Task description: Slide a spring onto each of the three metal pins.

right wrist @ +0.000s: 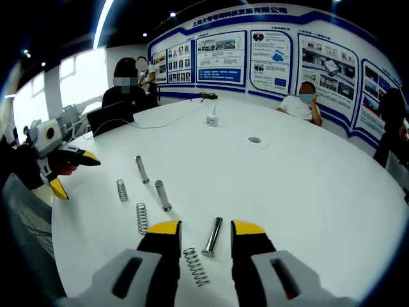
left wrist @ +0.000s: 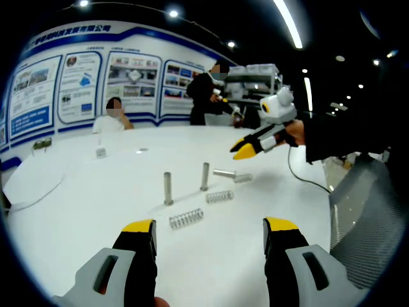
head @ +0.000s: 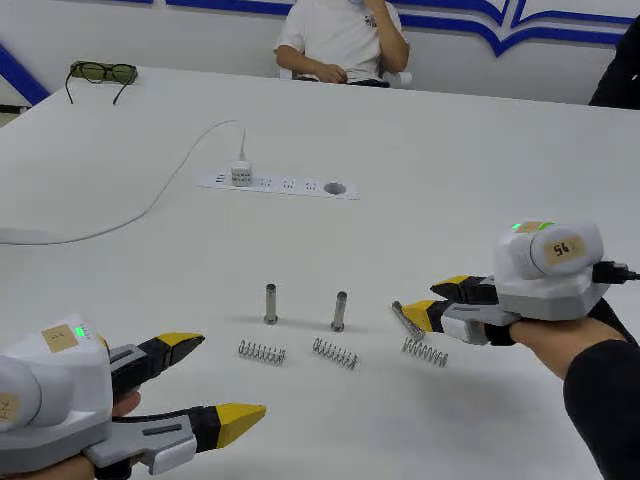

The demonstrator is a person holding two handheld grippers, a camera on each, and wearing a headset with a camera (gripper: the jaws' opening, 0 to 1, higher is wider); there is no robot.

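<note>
Two metal pins (head: 270,303) (head: 340,311) stand upright on the white table (head: 450,150). A third pin (head: 407,320) lies flat to their right. Three springs (head: 262,352) (head: 335,353) (head: 425,351) lie in a row just in front of the pins. My right gripper (head: 432,300) is open and low over the table, and the lying pin (right wrist: 213,235) rests between and just ahead of its jaws, with a spring (right wrist: 196,266) beside it. My left gripper (head: 215,380) is open at the near left, short of the left spring (left wrist: 186,219), with nothing in it.
A white power strip (head: 290,185) with a plug (head: 240,175) and a cable (head: 150,205) lies mid-table. Dark glasses (head: 100,72) rest at the far left. A person (head: 340,40) sits at the far edge, and more people stand behind the table in the gripper views.
</note>
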